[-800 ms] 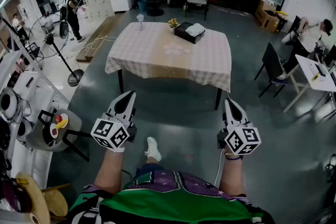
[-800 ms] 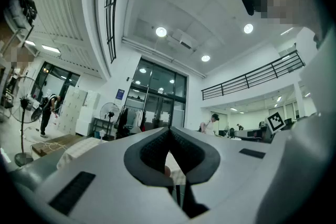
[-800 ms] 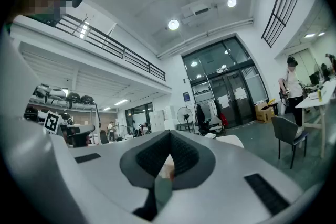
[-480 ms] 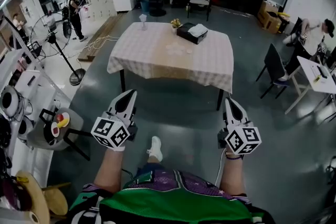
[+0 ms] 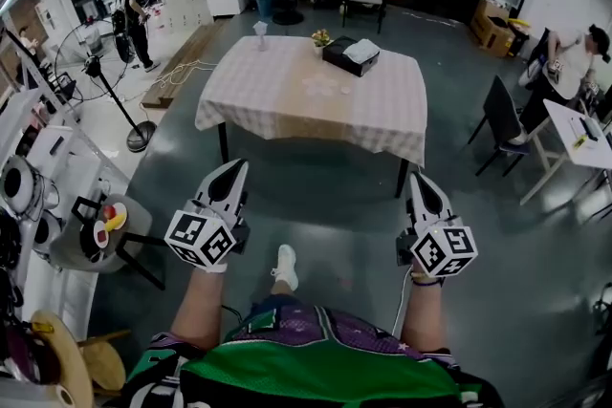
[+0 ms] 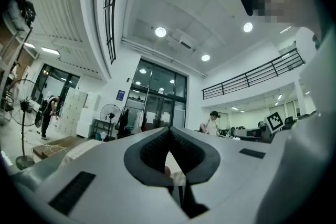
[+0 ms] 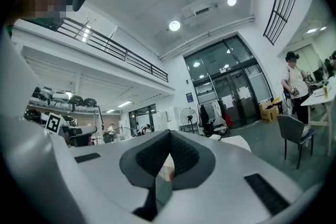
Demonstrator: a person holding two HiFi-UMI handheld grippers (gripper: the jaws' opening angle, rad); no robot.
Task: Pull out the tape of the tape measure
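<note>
I cannot make out a tape measure in any view. My left gripper (image 5: 234, 169) and right gripper (image 5: 419, 177) are held side by side at waist height over the dark floor, both pointing forward at a table (image 5: 382, 124) a few steps away. Both are shut with nothing between the jaws. In the left gripper view the left gripper (image 6: 169, 128) has its jaws meeting at the tips, aimed up across the hall. The right gripper (image 7: 169, 134) looks the same in the right gripper view. A few pale small items (image 5: 320, 89) lie mid-table, too faint to identify.
The table wears a checked cloth and carries a black box (image 5: 350, 55), a small flower pot (image 5: 319, 39) and a glass (image 5: 260, 32). A stand fan (image 5: 105, 81) and cluttered shelves (image 5: 38, 205) are on the left. On the right are a dark chair (image 5: 497, 115) and a seated person (image 5: 574, 57).
Almost nothing: the view has shifted slightly, so the table sits a touch further right. Both grippers keep the same pose and stay shut.
</note>
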